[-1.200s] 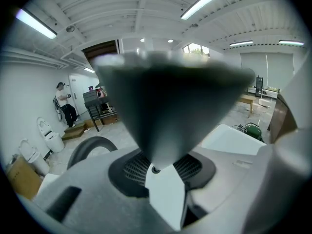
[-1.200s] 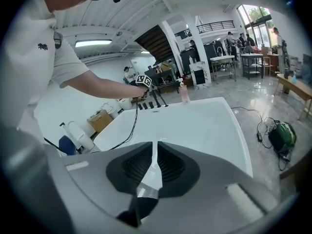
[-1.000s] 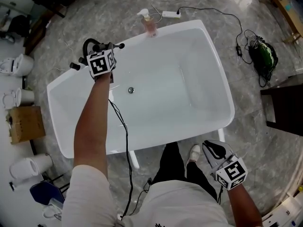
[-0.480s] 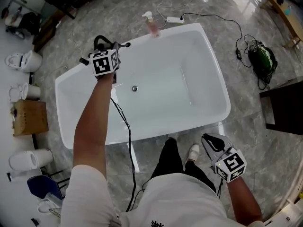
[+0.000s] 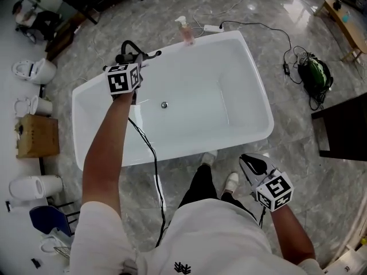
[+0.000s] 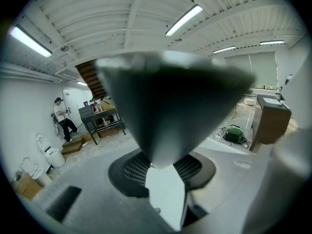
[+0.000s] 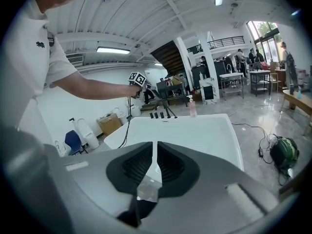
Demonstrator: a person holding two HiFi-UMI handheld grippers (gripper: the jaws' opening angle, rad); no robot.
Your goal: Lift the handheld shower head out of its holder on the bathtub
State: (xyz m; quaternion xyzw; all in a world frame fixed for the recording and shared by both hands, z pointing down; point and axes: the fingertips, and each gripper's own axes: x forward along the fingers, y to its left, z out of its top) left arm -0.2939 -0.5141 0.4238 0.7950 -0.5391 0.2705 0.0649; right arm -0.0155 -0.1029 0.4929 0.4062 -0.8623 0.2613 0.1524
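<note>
Bathtub (image 5: pixel 241 73) below: dark conical shower head (image 6: pixel 170 106) pinched by left tool (image 6: pixel 166 172), right tool (image 7: pixel 155 152) closed

Left gripper (image 6: pixel 163 168): I read the jaws as closed on the narrow lower end of the shower head (image 6: pixel 170 96), a dark, blurred cone filling mid-frame. Background, left: a person (image 6: pixel 61 118) stands by a black rack (image 6: pixel 100 121), with a white toilet (image 6: pixel 48 152) on the floor nearer me. Right: green bag (image 6: pixel 234 132), dark cabinet (image 6: pixel 270 121).
</note>
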